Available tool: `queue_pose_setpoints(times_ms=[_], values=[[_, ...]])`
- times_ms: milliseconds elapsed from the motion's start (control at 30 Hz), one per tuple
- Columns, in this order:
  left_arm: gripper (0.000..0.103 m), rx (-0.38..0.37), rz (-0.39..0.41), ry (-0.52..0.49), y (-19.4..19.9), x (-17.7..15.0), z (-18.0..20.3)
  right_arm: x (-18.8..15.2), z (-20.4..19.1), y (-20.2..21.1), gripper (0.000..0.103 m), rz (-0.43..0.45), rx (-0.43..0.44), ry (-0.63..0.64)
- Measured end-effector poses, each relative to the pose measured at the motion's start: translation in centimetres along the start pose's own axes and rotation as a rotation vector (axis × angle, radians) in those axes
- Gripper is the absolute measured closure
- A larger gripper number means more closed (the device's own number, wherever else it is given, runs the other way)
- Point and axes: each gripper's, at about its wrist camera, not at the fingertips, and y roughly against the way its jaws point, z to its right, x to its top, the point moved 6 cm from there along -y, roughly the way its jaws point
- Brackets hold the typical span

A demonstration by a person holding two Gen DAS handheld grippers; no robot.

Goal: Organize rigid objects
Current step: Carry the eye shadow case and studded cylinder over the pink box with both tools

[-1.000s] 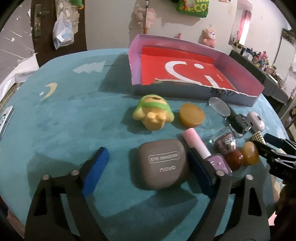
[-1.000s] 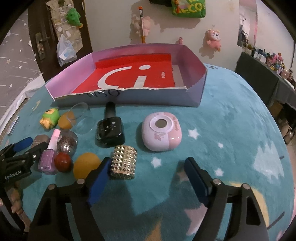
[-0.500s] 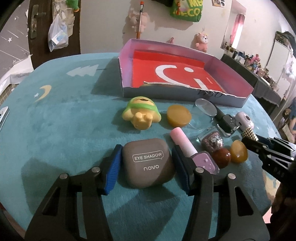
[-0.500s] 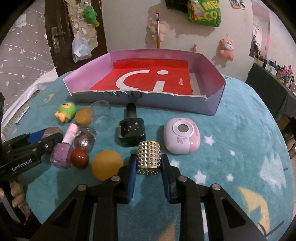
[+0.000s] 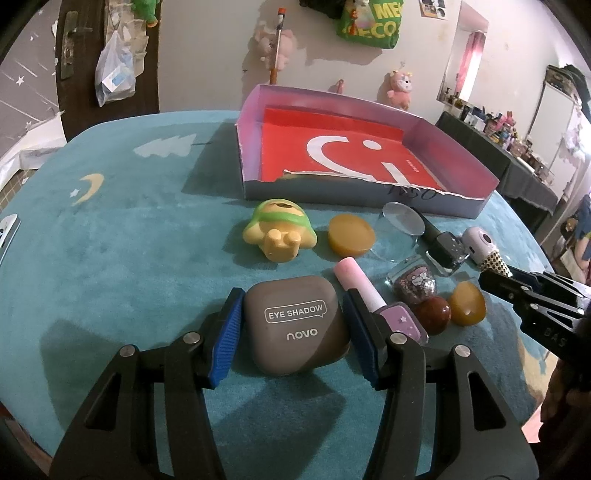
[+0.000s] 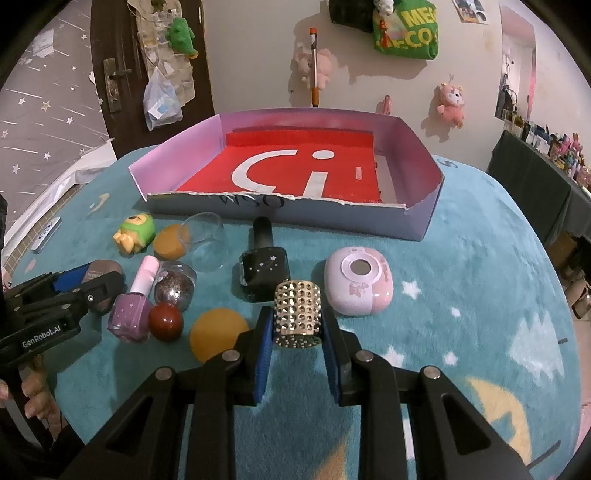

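On the teal cloth, short of the red-floored box (image 5: 369, 199), the left gripper (image 5: 295, 332) clamps the eye-shadow case (image 5: 297, 326) and the right gripper (image 6: 298, 325) pinches the studded cylinder (image 6: 298, 314) (both low). Lifting could clip the purple polish bottle (image 5: 400, 319) or orange ball (image 6: 218, 332).

The grey-brown compact (image 5: 297, 325) read "EYE SHADOW" inside a speech-bubble outline, with "novo" printed beneath it. The black body of the left claw (image 6: 74, 282), seen from the right wrist view, carried "GenRobot.AI" in white letters. The shallow box (image 6: 421, 218) showed a large white curved stroke and a dot-topped bar like an "i" on its red floor, and handwriting along its torn front wall looked like "WSO", not fully legible. The green bag (image 6: 406, 31) on the wall bore yellow letters, partly cut off: "MEG" above "ECO".
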Motion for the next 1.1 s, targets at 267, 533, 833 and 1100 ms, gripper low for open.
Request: queue_pose_setpoints(times_ms=[267,533,833,1100], values=[[0.051,0.001,0.008,-0.006,0.1,0.3,0.2,0.0,0.0,-0.1,0.076,0.001,0.001,-0.001],[0.051,0.001,0.018,-0.008,0.4,0.6,0.3,0.3,0.2,-0.1,0.076,0.008,0.001,0.001],[0.051,0.002,0.054,-0.015,1.2,1.8,0.5,1.8,0.7,0.3,0.076,0.04,-0.006,0.002],[0.051,-0.001,0.086,-0.037,1.9,3.7,1.0,3.6,1.5,0.9,0.076,0.08,-0.013,-0.005]])
